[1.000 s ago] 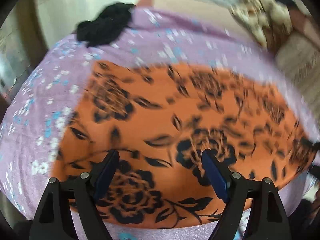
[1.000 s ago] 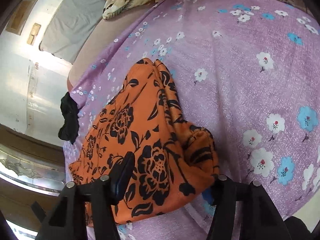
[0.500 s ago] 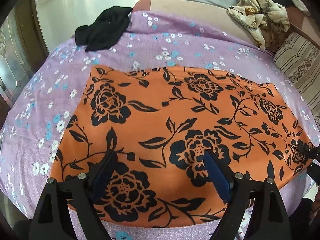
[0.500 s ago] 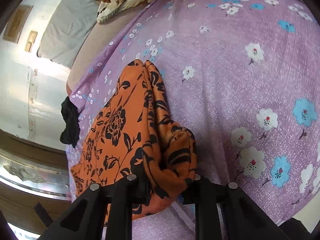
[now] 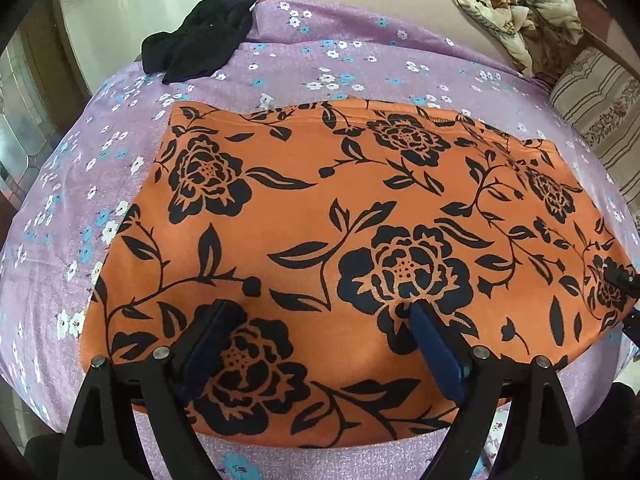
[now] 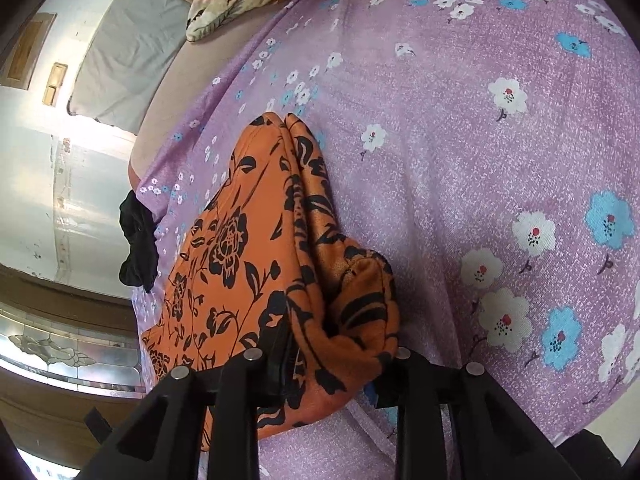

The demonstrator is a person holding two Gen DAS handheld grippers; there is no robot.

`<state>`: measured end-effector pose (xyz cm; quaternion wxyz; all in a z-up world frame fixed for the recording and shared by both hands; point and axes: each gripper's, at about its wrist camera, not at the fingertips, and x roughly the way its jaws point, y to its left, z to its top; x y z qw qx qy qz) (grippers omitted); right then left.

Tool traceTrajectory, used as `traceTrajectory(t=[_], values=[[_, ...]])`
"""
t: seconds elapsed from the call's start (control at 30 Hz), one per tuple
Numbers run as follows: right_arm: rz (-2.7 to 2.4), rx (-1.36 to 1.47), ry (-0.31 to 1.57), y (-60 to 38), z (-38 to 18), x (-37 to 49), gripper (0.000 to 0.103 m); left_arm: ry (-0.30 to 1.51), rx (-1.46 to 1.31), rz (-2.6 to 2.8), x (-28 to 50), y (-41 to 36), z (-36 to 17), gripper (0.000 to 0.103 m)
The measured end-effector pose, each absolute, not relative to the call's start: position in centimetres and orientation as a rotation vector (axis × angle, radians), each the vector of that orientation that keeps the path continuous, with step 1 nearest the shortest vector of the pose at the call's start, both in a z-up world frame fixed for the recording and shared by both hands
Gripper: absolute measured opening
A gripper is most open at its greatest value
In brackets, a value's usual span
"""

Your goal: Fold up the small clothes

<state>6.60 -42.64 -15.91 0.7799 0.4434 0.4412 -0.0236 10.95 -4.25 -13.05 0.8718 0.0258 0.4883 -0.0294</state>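
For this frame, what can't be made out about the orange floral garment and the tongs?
- Right tongs, right wrist view: pads buried in bunched orange floral garment.
- Left tongs, left wrist view: open above the cloth; contact unclear.
- Garment type: unclear, either view.
- Black cloth: crumpled, unidentifiable.

Black angular left tool and right tool, silver screws, blue pads inside.

1. The orange black-flowered cloth garment lies spread on the purple flowered bedsheet.
2. A crumpled black cloth garment lies beyond its far left corner.
3. A beige crumpled blanket sits far right.
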Motion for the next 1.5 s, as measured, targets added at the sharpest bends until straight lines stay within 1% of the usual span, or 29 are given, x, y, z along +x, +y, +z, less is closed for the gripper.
traceTrajectory(t=[0.17, 0.3, 0.33, 0.4, 0.47, 0.57, 0.6, 0.67, 0.7, 0.73, 0.77, 0.87, 0.9, 0.97, 1.0, 1.03, 1.07, 1.1, 1.13, 1.17, 1.2, 1.27, 1.3, 1.33, 1.37, 1.4, 1.43, 1.5], values=[[-0.052, 0.961, 0.954, -42.6, -16.0, 6.6, 0.031, 0.999, 0.044, -0.059, 10.9, -4.1, -12.4, 0.09], [-0.046, 0.963, 0.961, -42.6, -15.9, 6.7, 0.035, 0.989, 0.04, -0.054, 10.7, -3.9, -12.0, 0.09], [-0.035, 0.963, 0.96, -42.6, -15.9, 6.7, 0.039, 0.982, 0.041, -0.05, 10.5, -3.8, -11.8, 0.09], [-0.009, 0.966, 0.953, -42.5, -15.8, 6.9, 0.054, 0.973, 0.041, -0.05, 10.5, -3.5, -11.6, 0.09], [-0.003, 0.953, 0.955, -42.3, -15.5, 7.0, 0.058, 0.954, 0.038, -0.04, 10.4, -3.4, -11.4, 0.09], [-0.018, 0.954, 0.957, -42.2, -15.5, 7.1, 0.058, 0.994, 0.056, -0.046, 11.4, -3.8, -12.5, 0.09], [-0.018, 0.953, 0.957, -42.2, -15.5, 7.1, 0.057, 1.023, 0.075, -0.05, 11.8, -4.1, -13.3, 0.09], [-0.024, 0.926, 0.959, -42.1, -15.4, 7.1, 0.053, 1.028, 0.088, -0.045, 11.9, -4.4, -13.8, 0.09], [-0.035, 0.898, 0.969, -42.0, -15.3, 7.2, 0.038, 1.022, 0.086, -0.043, 11.8, -4.3, -13.7, 0.09], [-0.046, 0.867, 0.981, -41.9, -15.2, 7.3, 0.029, 1.02, 0.078, -0.052, 11.7, -4.3, -13.4, 0.09], [-0.042, 0.852, 0.987, -41.9, -15.2, 7.3, 0.027, 1.011, 0.069, -0.057, 11.5, -4.2, -13.2, 0.09], [-0.037, 0.872, 0.989, -42.2, -15.2, 7.3, 0.028, 0.926, 0.043, -0.038, 10.6, -3.6, -11.5, 0.09], [-0.039, 0.878, 0.984, -42.2, -15.1, 7.3, 0.03, 0.91, 0.031, -0.037, 10.4, -3.4, -11.4, 0.09], [-0.048, 0.884, 0.99, -42.2, -15.2, 7.4, 0.032, 0.925, 0.055, -0.042, 10.7, -3.8, -12.2, 0.09], [-0.054, 0.896, 0.987, -42.3, -15.3, 7.4, 0.039, 0.984, 0.112, -0.044, 11.3, -4.4, -13.7, 0.091], [-0.054, 0.915, 0.98, -42.3, -15.4, 7.4, 0.044, 1.017, 0.15, -0.042, 11.5, -4.8, -14.8, 0.092], [-0.046, 0.936, 0.971, -42.3, -15.5, 7.4, 0.053, 0.978, 0.158, -0.038, 11.2, -4.8, -14.7, 0.093], [-0.049, 0.927, 0.967, -42.1, -15.3, 7.6, 0.055, 0.976, 0.153, -0.035, 11.2, -4.7, -14.2, 0.093], [-0.056, 0.909, 0.969, -41.8, -15.1, 7.7, 0.055, 0.985, 0.135, -0.037, 11.1, -4.6, -13.7, 0.093], [-0.062, 0.853, 0.975, -41.4, -14.8, 8.0, 0.05, 0.967, 0.116, -0.041, 10.9, -4.4, -13.0, 0.093], [-0.067, 0.816, 0.988, -41.0, -14.6, 8.3, 0.026, 0.922, 0.116, -0.038, 10.5, -4.3, -12.1, 0.093], [-0.073, 0.813, 0.996, -40.9, -14.6, 8.4, 0.023, 0.867, 0.143, -0.017, 10.1, -4.5, -11.6, 0.093], [-0.081, 0.802, 0.997, -40.8, -14.4, 8.4, 0.021, 0.901, 0.176, -0.012, 10.4, -4.9, -12.7, 0.093], [-0.089, 0.774, 1.0, -40.5, -14.1, 8.6, 0.021, 0.987, 0.219, -0.023, 11.1, -5.4, -14.5, 0.093], [-0.093, 0.756, 1.0, -40.3, -13.8, 8.6, 0.02, 0.992, 0.224, -0.031, 11.3, -5.5, -15.3, 0.096], [-0.1, 0.726, 0.993, -39.9, -13.0, 8.8, 0.019, 0.962, 0.202, -0.036, 11.2, -5.2, -14.5, 0.095], [-0.099, 0.699, 0.979, -39.5, -12.1, 8.9, 0.019, 0.981, 0.18, -0.051, 11.3, -4.9, -14.1, 0.095], [-0.068, 0.609, 0.915, -37.7, -8.7, 9.2, 0.017, 0.975, 0.114, -0.066, 11.3, -3.6, -12.7, 0.094]])
